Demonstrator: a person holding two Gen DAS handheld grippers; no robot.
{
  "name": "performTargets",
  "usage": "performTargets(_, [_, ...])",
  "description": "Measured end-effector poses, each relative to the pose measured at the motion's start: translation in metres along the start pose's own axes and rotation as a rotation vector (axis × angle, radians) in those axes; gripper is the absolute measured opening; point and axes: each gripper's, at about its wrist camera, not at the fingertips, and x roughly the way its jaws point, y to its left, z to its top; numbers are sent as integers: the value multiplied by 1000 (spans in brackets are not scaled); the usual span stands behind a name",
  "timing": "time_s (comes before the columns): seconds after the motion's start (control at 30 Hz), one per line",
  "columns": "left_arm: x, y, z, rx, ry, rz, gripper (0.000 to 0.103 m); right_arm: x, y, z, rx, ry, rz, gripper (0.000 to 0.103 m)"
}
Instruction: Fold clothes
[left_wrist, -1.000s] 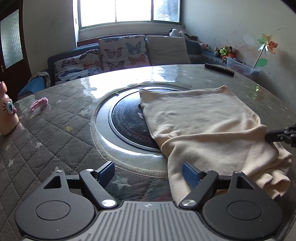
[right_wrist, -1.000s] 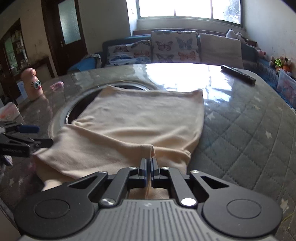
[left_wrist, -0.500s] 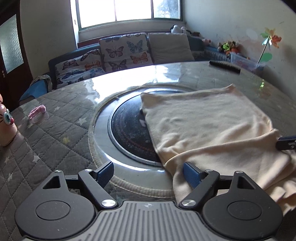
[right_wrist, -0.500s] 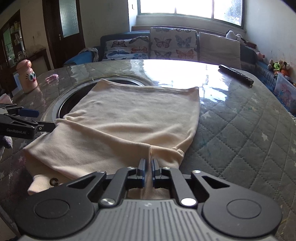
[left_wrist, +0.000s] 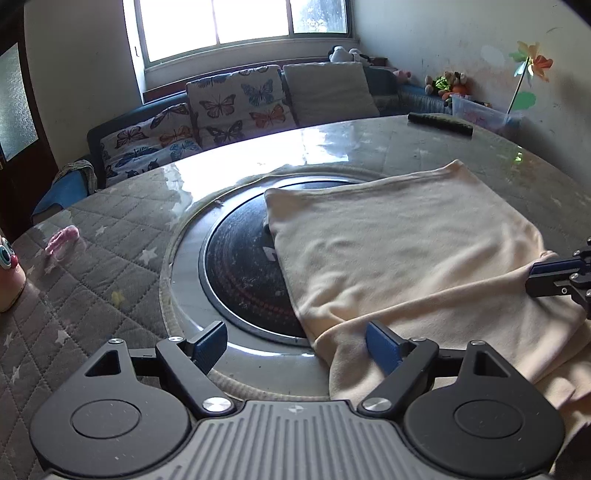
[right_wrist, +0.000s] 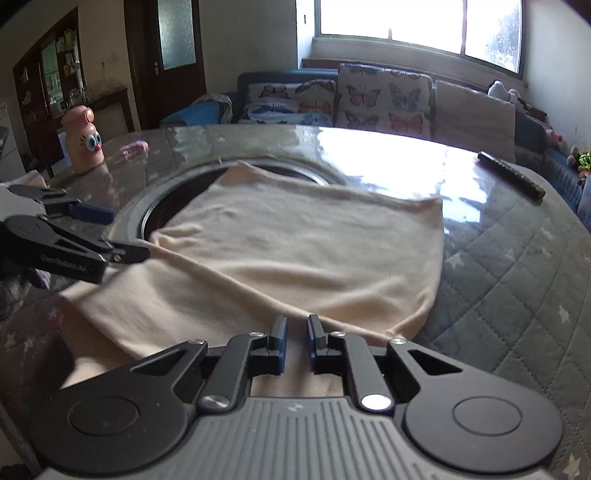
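A cream garment (left_wrist: 413, 258) lies folded on the round table, partly over the black hotplate (left_wrist: 243, 273); it also shows in the right wrist view (right_wrist: 295, 251). My left gripper (left_wrist: 295, 343) is open, its right finger at the garment's near left edge. My right gripper (right_wrist: 294, 332) is slightly open above the garment's near folded edge, nothing between its jaws. It shows side-on at the right of the left wrist view (left_wrist: 554, 275). The left gripper shows at the left of the right wrist view (right_wrist: 110, 236).
The table has a grey quilted cover (left_wrist: 92, 258). On it are a pink toy bottle (right_wrist: 83, 144), a small pink item (left_wrist: 62, 238) and a black remote (left_wrist: 439, 123). A sofa with butterfly cushions (left_wrist: 236, 107) stands behind.
My right gripper has opened and let go of the garment's edge. The fold has been carried forward and now lies on the garment. My left gripper stayed open near the left edge.
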Motion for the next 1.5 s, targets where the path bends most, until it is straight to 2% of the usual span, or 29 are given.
performTargets(0.13, [-11, 0, -1, 12, -20, 1, 85, -13, 5, -4, -24, -2, 24, 12])
performTargets(0.23, [-21, -8, -4, 39, -39, -17, 85, -24, 11, -7, -49, -2, 45, 20])
performTargets(0.47, [-36, -26, -27, 123, -49, -16, 86, -32, 23, -29, -98, 30, 47, 20])
performTargets(0.67, [-42, -26, -35, 127, -54, -5, 87, -39, 29, -21, -99, -8, 62, 22])
performTargets(0.87, [-47, -22, -37, 126, -62, 8, 87, -32, 29, -26, -101, 21, 54, 23])
performTargets(1.03, [-58, -30, -35, 139, -103, -34, 88, -33, 35, -17, -112, -4, 80, 24])
performTargets(1.23, [-43, -36, -46, 157, -44, -53, 91, -23, 39, -20, -101, 11, 106, 24])
performTargets(1.5, [-54, -26, -32, 142, -96, -38, 90, -23, 20, -5, -71, -28, 51, 25])
